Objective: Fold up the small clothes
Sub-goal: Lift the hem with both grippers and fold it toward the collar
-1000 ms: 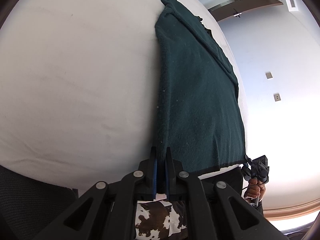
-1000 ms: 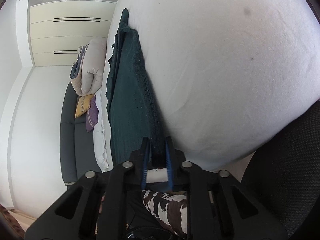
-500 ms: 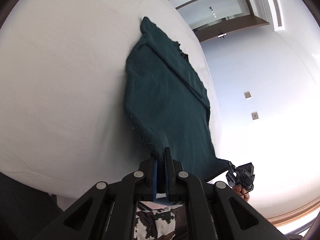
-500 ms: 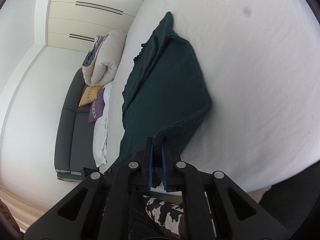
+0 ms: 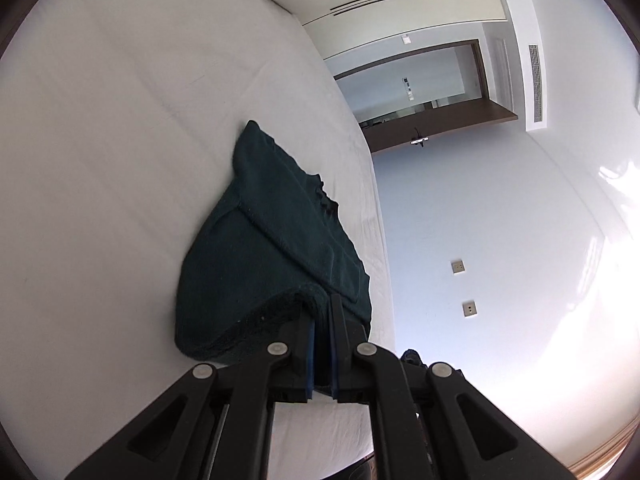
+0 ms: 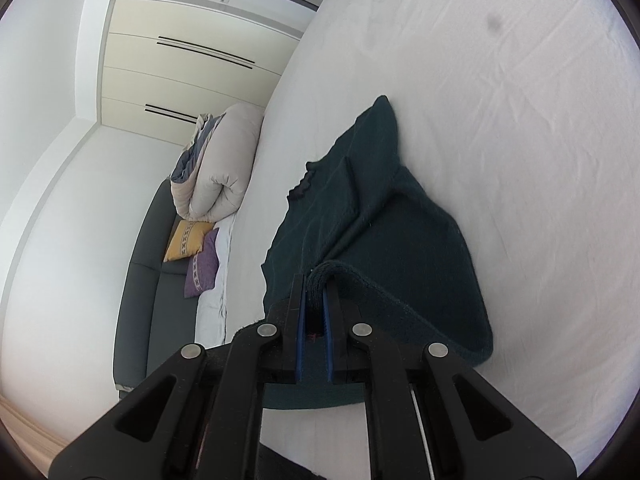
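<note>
One dark green garment [image 5: 272, 264] lay on the white bed [image 5: 120, 160], close to the bed's side edge and partly doubled over on itself. There were two tongs. The left tongs [image 5: 322, 312] were clamped on one near corner of the garment, the thick hem bunched between the blue pads [image 5: 308, 356]. The right tongs [image 6: 316, 292] were clamped on the other near corner, a roll of hem showing between their pads [image 6: 301, 344]. Both pointed forward and somewhat downward over the bed, holding the near hem raised off the sheet while the far end rested flat. Beyond the bed's far edge sat one grey sofa [image 6: 140, 272] with two cushions, one yellow [image 6: 188, 240] and one purple [image 6: 202, 264], and one rolled duvet [image 6: 220, 160].
</note>
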Tool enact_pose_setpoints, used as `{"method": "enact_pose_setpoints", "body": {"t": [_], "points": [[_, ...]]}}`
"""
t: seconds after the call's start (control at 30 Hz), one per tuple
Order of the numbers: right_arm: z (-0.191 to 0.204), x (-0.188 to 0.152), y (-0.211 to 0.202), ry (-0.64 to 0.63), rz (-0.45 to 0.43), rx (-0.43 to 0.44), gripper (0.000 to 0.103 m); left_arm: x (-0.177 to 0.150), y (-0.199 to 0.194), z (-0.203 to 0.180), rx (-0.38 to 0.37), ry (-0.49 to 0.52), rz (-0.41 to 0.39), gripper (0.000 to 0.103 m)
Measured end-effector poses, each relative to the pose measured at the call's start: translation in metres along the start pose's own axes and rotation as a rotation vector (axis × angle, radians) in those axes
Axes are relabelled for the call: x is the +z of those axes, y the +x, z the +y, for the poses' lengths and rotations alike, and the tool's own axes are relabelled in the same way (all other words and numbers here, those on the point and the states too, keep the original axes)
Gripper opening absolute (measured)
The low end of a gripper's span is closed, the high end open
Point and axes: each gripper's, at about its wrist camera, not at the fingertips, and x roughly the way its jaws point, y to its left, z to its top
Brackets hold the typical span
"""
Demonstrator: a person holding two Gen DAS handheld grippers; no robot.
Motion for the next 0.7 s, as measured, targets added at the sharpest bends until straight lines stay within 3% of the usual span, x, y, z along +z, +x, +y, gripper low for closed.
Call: {"method": "enact_pose_setpoints", "body": {"t": [0.37, 0.7], "points": [[0.002, 0.093, 0.07, -0.017, -0.063, -0.089, 0.006, 0.085, 0.077, -0.021, 0.033, 0.04, -0.014, 0.005], [0.002, 0.163, 0.146, -0.029, -0.093, -0.177, 0.007, 0.15, 0.14, -0.004, 0.087, 0.004, -0.021, 0.005]]}}
